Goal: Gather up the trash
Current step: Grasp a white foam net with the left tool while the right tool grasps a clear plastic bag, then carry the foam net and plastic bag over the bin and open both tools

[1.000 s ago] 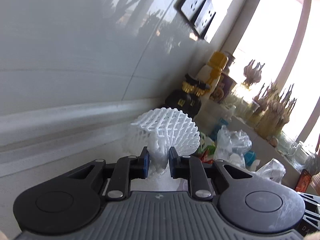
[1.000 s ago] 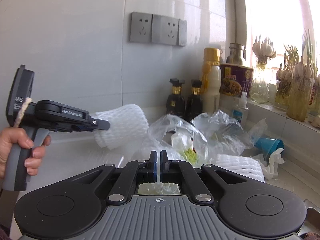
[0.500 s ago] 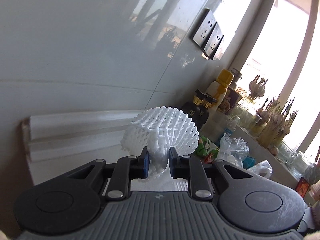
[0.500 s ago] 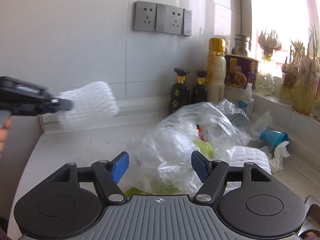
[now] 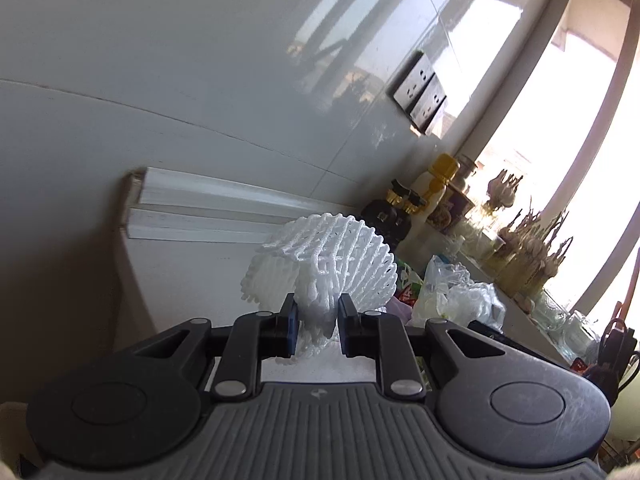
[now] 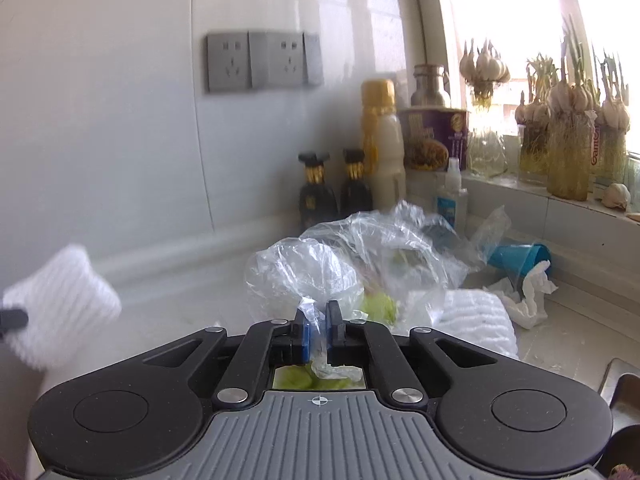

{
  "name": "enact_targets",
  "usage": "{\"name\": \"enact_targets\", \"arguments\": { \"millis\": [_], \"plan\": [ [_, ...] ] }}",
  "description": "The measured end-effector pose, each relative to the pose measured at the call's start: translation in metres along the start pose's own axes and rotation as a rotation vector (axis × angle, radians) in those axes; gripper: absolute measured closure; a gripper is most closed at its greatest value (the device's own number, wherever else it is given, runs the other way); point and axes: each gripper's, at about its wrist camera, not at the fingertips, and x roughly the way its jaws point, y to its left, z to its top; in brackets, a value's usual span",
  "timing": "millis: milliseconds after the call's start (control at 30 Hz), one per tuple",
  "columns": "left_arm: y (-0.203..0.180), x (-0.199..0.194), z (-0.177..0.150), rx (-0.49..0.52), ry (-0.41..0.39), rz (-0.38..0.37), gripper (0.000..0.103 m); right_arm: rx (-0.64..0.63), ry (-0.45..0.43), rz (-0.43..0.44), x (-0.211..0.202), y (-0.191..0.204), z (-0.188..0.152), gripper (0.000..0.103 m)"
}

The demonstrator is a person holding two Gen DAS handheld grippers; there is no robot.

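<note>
Tongs [image 5: 318, 330] pinch lacy foam netting [image 5: 324, 264].

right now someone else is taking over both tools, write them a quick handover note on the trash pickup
Left tool: shut on the white foam fruit net, held up off the counter, near its left end.
Right tool: shut on a fold of the clear plastic bag, which holds green scraps and sits mid-counter.
Still on the counter: a second foam net beside the bag, a crumpled tissue, and a tipped blue cup near the windowsill.
Done: net and bag gripped. Left: bin both, then gather the rest. No bin in view.
</note>
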Motion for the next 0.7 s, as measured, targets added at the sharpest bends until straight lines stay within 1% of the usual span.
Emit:
{"name": "enact_targets", "arguments": {
  "millis": [200, 367, 500, 600, 700],
  "plan": [
    [0.007, -0.034, -0.007, 0.011, -0.052, 0.072, 0.085, 0.083, -0.033, 0.141, -0.017, 0.004, 0.019, 0.098],
    [0.023, -0.067, -0.017, -0.009, -0.090, 0.134, 0.085, 0.070, -0.054, 0.240, -0.030, 0.026, 0.031, 0.098],
    [0.039, -0.082, -0.026, -0.056, -0.088, 0.170, 0.085, 0.029, -0.033, 0.288, -0.036, 0.047, 0.037, 0.098],
    [0.051, -0.091, -0.034, -0.101, -0.088, 0.194, 0.085, 0.027, -0.001, 0.321, -0.038, 0.058, 0.039, 0.098],
    [0.062, -0.098, -0.041, -0.134, -0.095, 0.227, 0.085, 0.016, 0.008, 0.365, -0.043, 0.071, 0.041, 0.098]
  ]
}}
